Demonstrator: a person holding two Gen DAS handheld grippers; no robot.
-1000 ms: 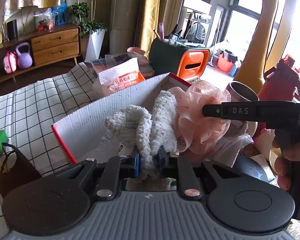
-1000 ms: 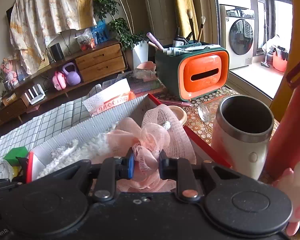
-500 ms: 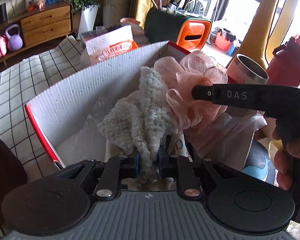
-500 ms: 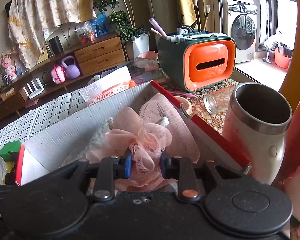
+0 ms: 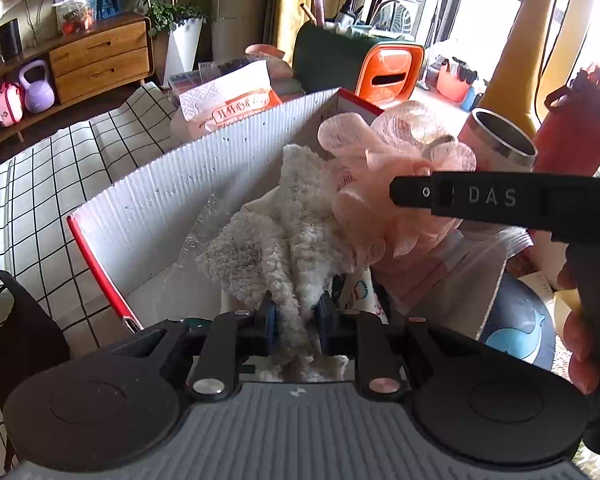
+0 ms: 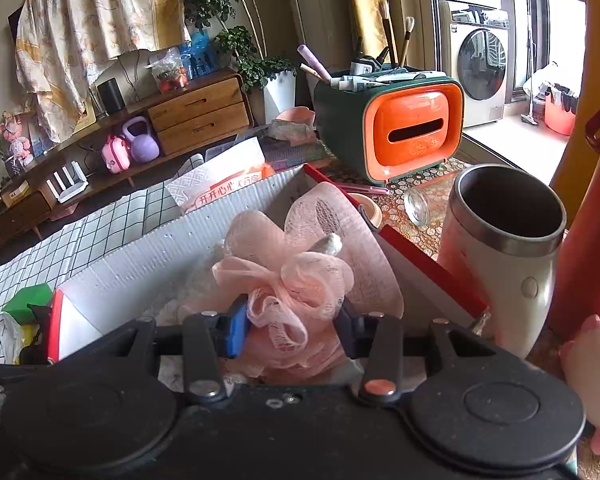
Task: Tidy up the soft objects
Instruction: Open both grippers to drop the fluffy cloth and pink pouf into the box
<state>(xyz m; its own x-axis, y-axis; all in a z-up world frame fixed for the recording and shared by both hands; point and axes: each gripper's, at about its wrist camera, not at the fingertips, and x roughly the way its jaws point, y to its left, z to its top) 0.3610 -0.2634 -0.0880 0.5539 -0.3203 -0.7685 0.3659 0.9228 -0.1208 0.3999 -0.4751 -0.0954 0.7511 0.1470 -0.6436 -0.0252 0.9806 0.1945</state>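
Fluffy cream towel (image 5: 284, 248) pinched in left jaws; right jaws opening around pink mesh puff (image 6: 296, 284).

Soft stuff sits in the box, clutter all round it.
We see the fleecy cloth (image 5: 288, 236) & mesh sponge (image 6: 300, 276) side by side in the corrugated box (image 5: 180, 196), cloth to the left, sponge to the right, touching. Behind the box's far wall: tissue pack (image 5: 232, 100); further back & right, the desk organizer (image 6: 400, 128). Just right of the box stands the steel cup (image 6: 504, 240), w/ a glass jar (image 6: 418, 206) lying on its side between cup & organizer. Left of the box, the checked cloth (image 5: 40, 184) covers the surface.
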